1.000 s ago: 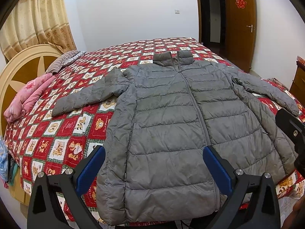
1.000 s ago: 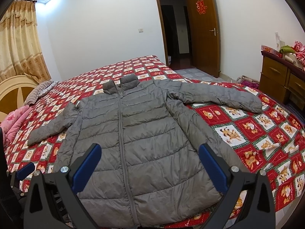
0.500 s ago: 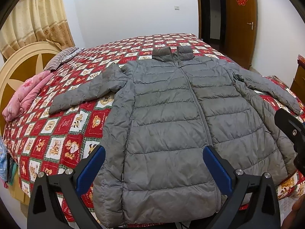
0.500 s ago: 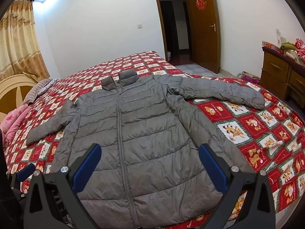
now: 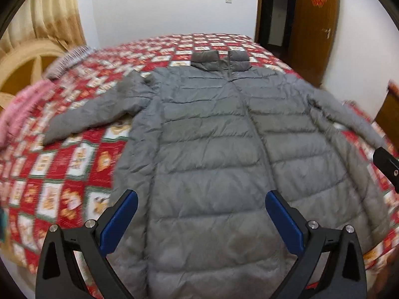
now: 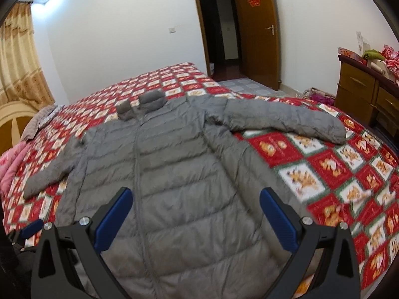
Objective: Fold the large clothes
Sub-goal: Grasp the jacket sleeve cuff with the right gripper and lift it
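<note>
Spread front-up across the red patchwork quilt (image 6: 324, 164), the grey puffer jacket (image 5: 212, 149) lies zipped, collar away from the grippers, both sleeves stretched outward. Both tools are released: the left gripper (image 5: 199, 214) and right gripper (image 6: 195, 209) hover with blue pads wide apart above the hem, touching nothing. I judge the jacket light, soft, springy and probably slick, so pinching a sleeve cuff (image 6: 334, 134) or a hem corner should hold best. Quilt lies bare either side; the near hem sits close to the bed's edge, so it could slide off.
</note>
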Motion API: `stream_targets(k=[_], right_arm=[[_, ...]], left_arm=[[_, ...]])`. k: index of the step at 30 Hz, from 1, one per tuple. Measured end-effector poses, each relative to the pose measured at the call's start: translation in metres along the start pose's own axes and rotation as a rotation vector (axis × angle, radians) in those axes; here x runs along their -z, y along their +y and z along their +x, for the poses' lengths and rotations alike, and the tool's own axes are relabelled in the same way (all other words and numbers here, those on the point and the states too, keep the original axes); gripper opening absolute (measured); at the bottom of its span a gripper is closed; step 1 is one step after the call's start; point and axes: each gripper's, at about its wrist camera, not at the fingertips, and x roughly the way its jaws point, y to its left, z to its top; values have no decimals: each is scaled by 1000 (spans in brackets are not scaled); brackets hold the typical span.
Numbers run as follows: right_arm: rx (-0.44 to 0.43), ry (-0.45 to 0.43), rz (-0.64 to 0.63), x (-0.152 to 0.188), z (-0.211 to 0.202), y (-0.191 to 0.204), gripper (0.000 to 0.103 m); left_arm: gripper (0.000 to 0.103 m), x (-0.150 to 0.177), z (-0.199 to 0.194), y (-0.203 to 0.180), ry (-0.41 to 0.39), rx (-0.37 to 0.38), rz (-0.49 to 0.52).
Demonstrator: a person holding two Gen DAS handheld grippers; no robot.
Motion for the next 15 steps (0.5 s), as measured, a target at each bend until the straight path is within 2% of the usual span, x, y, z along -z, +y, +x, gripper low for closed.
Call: stream_targets(k=[2, 6, 9, 13, 15], right_arm=[[29, -14, 31, -20, 7, -19, 103], [79, -62, 137, -64, 20, -82, 103], [135, -82, 231, -83, 33, -134, 103], [304, -100, 454, -94, 54, -236, 103], [336, -88, 542, -89, 63, -270, 94]], left_arm=[[102, -15, 7, 9, -4, 1, -21], [102, -55, 30, 34, -66, -127, -13], [102, -76, 57, 53, -122, -203, 10], [102, -86, 104, 79, -95, -249, 24], [102, -86, 129, 92, -79, -280, 4]])
